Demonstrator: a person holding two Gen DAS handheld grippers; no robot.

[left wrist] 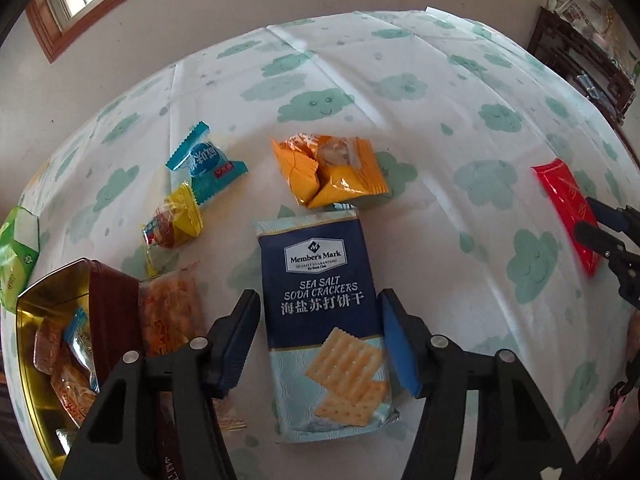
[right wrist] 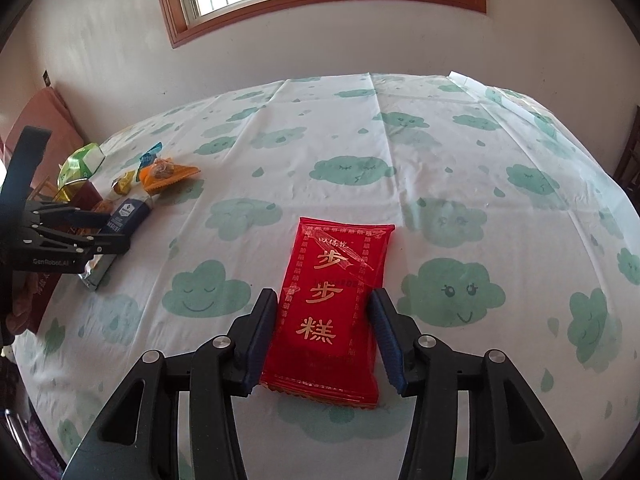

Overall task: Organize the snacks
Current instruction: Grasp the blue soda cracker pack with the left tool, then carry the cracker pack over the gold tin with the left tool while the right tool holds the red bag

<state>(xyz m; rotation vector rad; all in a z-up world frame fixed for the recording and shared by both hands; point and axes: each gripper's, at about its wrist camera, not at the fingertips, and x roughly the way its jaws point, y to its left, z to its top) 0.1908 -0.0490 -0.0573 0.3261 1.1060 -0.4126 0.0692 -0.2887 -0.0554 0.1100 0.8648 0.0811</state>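
Observation:
A blue Member's Mark soda cracker pack (left wrist: 320, 300) lies flat on the cloud-print tablecloth. My left gripper (left wrist: 320, 340) is open, its jaws on either side of the pack with small gaps. A red cake packet (right wrist: 334, 304) lies in front of me on the right. My right gripper (right wrist: 324, 336) is open and straddles it; it looks close to the packet's sides. The red packet (left wrist: 568, 208) and right gripper (left wrist: 604, 232) also show in the left wrist view. The left gripper (right wrist: 112, 236) shows over the cracker pack (right wrist: 128, 216) in the right wrist view.
A gold-lined tin box (left wrist: 52, 320) with several snacks stands at my left. Beside it lies an orange-patterned pack (left wrist: 170, 312). Beyond are a yellow sweet (left wrist: 176, 220), a blue sweet (left wrist: 204, 168), orange packets (left wrist: 328, 172) and a green pack (left wrist: 16, 256). A dark cabinet (left wrist: 580, 56) stands far right.

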